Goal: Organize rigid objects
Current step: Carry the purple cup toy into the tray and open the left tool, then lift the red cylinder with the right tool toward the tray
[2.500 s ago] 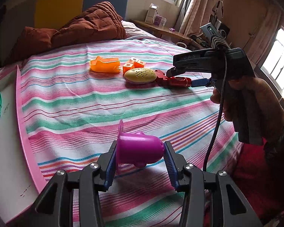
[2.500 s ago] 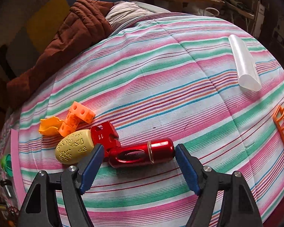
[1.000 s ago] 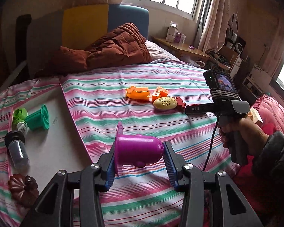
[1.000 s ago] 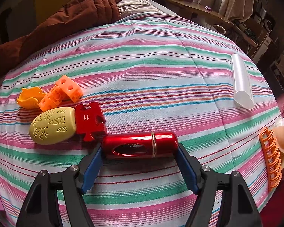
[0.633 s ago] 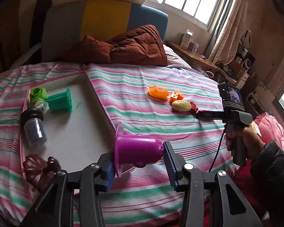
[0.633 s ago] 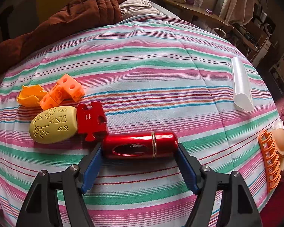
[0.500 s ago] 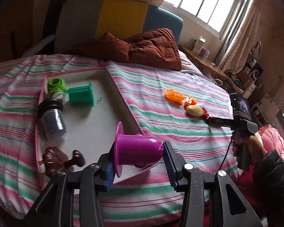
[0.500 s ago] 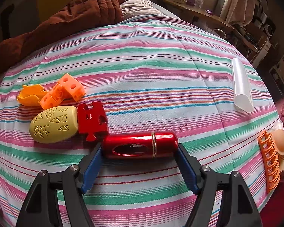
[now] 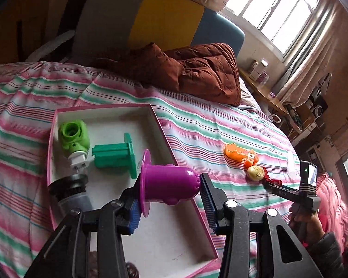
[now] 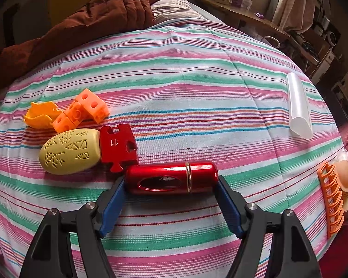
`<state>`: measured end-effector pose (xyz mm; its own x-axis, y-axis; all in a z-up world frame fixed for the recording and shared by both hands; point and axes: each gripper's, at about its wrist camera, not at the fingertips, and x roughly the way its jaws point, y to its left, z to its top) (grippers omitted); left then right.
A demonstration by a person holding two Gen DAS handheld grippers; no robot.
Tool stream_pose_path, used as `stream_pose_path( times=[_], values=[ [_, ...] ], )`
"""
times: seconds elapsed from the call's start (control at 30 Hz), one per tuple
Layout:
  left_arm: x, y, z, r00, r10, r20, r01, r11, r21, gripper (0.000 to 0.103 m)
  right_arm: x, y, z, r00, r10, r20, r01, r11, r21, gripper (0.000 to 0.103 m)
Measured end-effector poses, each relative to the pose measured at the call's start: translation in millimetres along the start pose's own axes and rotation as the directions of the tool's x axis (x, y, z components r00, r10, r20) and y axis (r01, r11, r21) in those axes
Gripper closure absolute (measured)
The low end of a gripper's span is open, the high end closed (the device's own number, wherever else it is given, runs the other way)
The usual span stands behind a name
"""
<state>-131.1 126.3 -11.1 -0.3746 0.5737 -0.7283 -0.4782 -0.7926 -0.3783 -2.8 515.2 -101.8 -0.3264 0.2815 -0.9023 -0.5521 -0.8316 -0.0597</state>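
My left gripper (image 9: 170,186) is shut on a purple cup (image 9: 171,180), gripped sideways by flange and domed end, hanging over the white, pink-rimmed tray (image 9: 161,127). In the tray lie a light green part (image 9: 74,136), a green spool (image 9: 114,155) and a dark-capped jar (image 9: 70,195). My right gripper (image 10: 171,185) is shut on a red metal cylinder (image 10: 171,179), one blue pad at each end, low on the striped bed. Beside it lie a red puzzle piece (image 10: 118,147), a yellow egg shape (image 10: 69,154), orange cubes (image 10: 81,111) and an orange shell piece (image 10: 40,114).
A clear tube (image 10: 299,106) lies at the right of the bed, with an orange rack (image 10: 331,202) near the edge. A brown quilt (image 9: 197,71) is heaped at the headboard. A brown object (image 9: 130,271) peeks out at the tray's near end.
My left gripper has swung left with the purple cup, from above the bedspread to above the tray, rolling as it went. The right gripper has stayed on the red cylinder.
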Motion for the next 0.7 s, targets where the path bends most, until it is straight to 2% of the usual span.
stream_pose_path(
  times=[0.27, 0.4, 0.43, 0.47, 0.5, 0.7],
  values=[
    [50.8, 9.8, 31.8, 0.998, -0.031, -0.06, 0.03, 0.999, -0.032, 0.057, -4.0, 4.3, -2.5, 1.0, 0.002, -0.001, -0.002, 1.0, -0.005, 0.028],
    [66.5, 14.0, 36.8, 0.997, -0.009, -0.081, 0.006, 0.999, -0.041, 0.057, -3.9, 5.4, -2.0, 1.0, 0.0, -0.001, 0.0, 1.0, -0.009, 0.028],
    [70.1, 16.2, 36.9, 0.996, 0.0, -0.094, -0.005, 0.999, -0.054, 0.055, -3.7, 5.3, -1.8, 1.0, 0.0, -0.001, 0.0, 1.0, -0.009, 0.028],
    [72.3, 17.8, 36.9, 0.995, -0.003, -0.102, -0.004, 0.998, -0.066, 0.048, -3.9, 5.6, -1.9, 1.0, 0.001, -0.001, -0.001, 1.0, -0.009, 0.028],
    [72.2, 19.5, 37.2, 0.995, -0.006, -0.098, -0.001, 0.997, -0.073, 0.043, -3.9, 5.6, -1.9, 1.0, 0.001, -0.001, -0.001, 1.0, -0.009, 0.028],
    [47.3, 20.0, 38.5, 0.999, 0.021, -0.028, -0.023, 0.997, -0.072, 0.044, -3.4, 6.2, -1.3, 1.0, 0.0, 0.0, 0.0, 1.0, -0.012, 0.028]
  ],
)
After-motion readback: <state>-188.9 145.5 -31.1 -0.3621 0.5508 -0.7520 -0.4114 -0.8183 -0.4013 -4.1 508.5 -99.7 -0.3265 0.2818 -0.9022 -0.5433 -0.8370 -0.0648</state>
